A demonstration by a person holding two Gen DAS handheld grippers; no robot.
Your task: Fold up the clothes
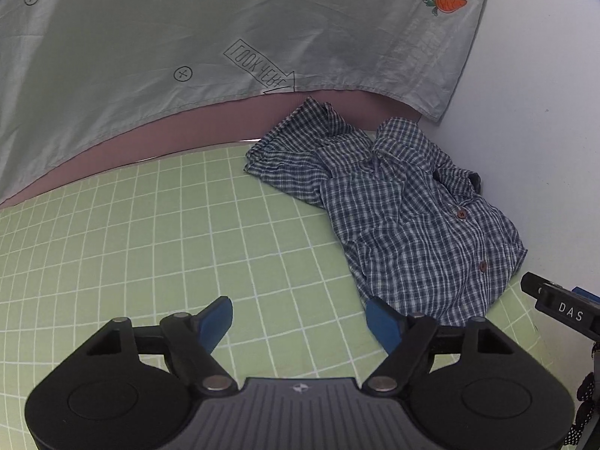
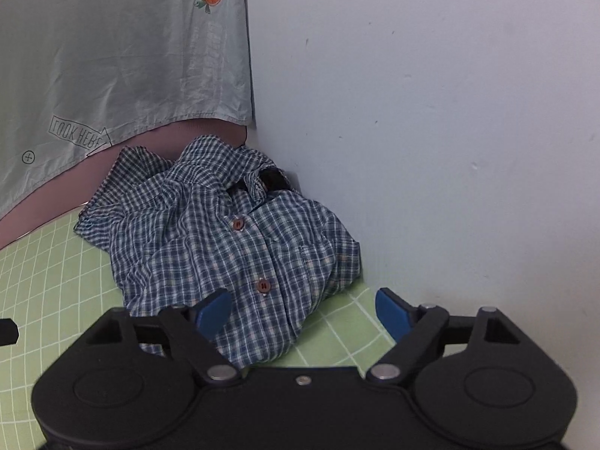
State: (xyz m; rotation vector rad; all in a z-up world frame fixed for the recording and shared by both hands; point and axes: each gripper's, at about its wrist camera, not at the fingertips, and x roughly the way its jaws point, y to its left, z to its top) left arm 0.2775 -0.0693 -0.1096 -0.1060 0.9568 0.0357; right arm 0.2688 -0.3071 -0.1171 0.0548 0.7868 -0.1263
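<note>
My left gripper (image 1: 298, 318) hangs with its jaws spread wide and empty over the green checked sheet (image 1: 131, 247). To its right, bunched into the corner against the white wall (image 2: 450, 112), lies the shirt (image 1: 393, 217): blue-and-white check, brown buttons done up, collar rumpled. I judge it light, soft and floppy, best pinched at the shoulders or hem. My right gripper (image 2: 303, 313) is likewise spread and empty, over the shirt's near edge.

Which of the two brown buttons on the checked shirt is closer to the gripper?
The lower button on the checked shirt is closer; it sits just above the right hand-held gripper. The other button lies farther up, near the collar.
</note>
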